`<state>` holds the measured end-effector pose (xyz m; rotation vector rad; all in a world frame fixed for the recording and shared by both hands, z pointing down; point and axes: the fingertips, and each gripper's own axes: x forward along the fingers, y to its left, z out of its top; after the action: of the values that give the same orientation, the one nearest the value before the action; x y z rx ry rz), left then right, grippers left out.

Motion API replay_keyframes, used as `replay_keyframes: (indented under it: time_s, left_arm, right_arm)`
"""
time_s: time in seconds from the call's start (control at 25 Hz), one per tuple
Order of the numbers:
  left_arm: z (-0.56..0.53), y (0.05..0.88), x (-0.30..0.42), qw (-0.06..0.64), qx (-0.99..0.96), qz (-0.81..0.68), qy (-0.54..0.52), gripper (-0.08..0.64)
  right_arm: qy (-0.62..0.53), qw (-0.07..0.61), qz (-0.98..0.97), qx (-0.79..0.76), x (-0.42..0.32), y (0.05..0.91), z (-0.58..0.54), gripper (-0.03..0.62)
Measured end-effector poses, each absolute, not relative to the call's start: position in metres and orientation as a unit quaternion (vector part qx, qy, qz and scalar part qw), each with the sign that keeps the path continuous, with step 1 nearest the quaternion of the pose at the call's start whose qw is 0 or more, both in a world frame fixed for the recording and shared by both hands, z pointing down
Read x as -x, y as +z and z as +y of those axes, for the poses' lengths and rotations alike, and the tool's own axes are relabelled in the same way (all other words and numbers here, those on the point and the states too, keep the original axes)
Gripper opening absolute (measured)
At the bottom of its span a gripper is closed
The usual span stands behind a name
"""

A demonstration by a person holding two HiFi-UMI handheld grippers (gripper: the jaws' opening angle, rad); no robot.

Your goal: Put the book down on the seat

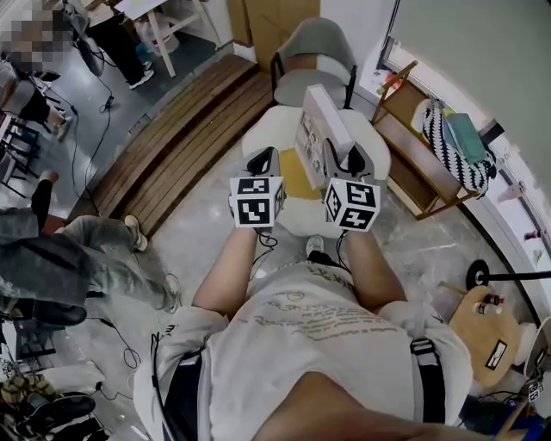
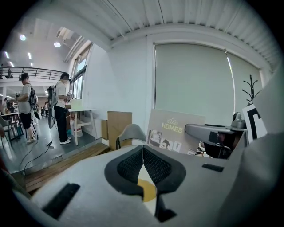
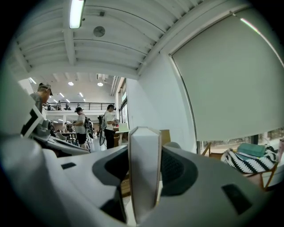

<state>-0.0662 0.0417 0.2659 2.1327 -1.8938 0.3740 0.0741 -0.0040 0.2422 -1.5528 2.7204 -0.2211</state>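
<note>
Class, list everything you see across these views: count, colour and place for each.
book: one, white, held upright, centre
seat: one, white with a yellow patch, under the book
chair: one, grey, behind the seat
wooden rack: one, brown, right of the seat
striped bag: one, black-and-white, at the rack
round table: one, light wood, lower right
left gripper: one, jaws together, empty
right gripper: one, shut on the book

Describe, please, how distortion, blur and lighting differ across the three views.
Head view: evenly lit, sharp, lines bowed toward the edges. Left gripper view: fisheye, black corners, left gripper soft-focused up close. Right gripper view: same fisheye, ceiling lamp glaring, book in the right gripper close and soft.
</note>
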Motion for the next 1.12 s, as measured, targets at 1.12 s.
replay_keyframes:
  time_s: [1.12]
  left_arm:
    - [-0.126, 0.295, 0.066, 0.164, -0.706, -0.676, 0.133, 0.021]
  right_arm:
    - [-0.095, -0.026, 0.885, 0.455, -0.071, 0.273, -0.185, 0.199]
